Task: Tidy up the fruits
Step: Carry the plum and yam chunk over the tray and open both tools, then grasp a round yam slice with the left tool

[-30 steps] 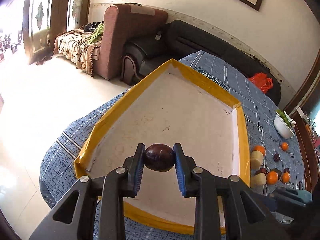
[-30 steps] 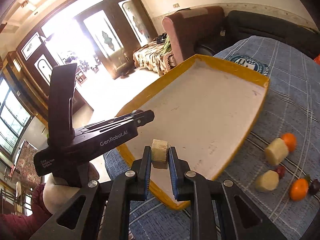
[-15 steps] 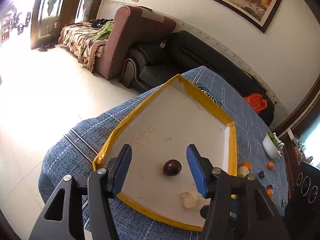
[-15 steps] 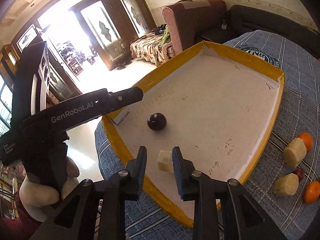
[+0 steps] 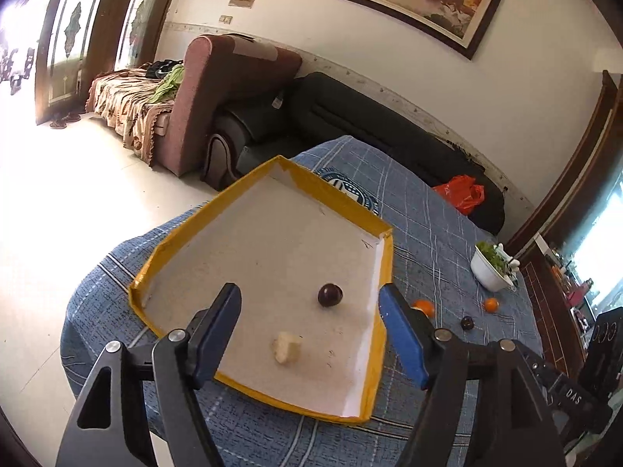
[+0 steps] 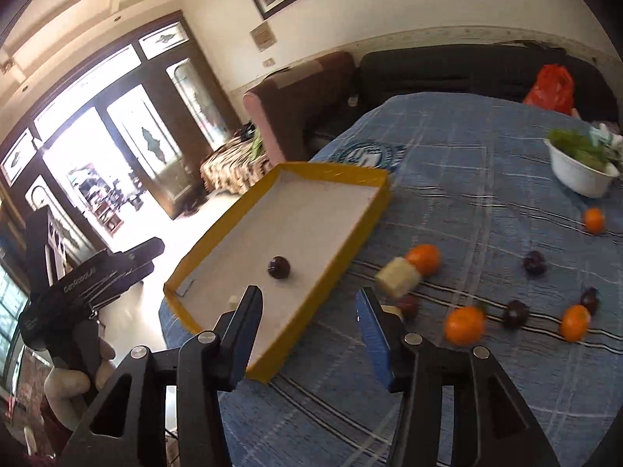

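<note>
Right hand-held gripper (image 6: 307, 321) wide and empty, nearer the pale chunk (image 6: 397, 277) just above its blue fingertip, long axis slanting up-right.

A white bowl of greens (image 6: 580, 173) stands near the far right edge of the blue checked tablecloth (image 6: 459, 163), an orange plastic bag (image 5: 461, 192) lies on the black sofa (image 5: 350, 116) beyond the table's far edge, beside a brown armchair (image 5: 218, 89).

Wrist cams, angled down, tray (image 5: 383, 264) shared
</note>
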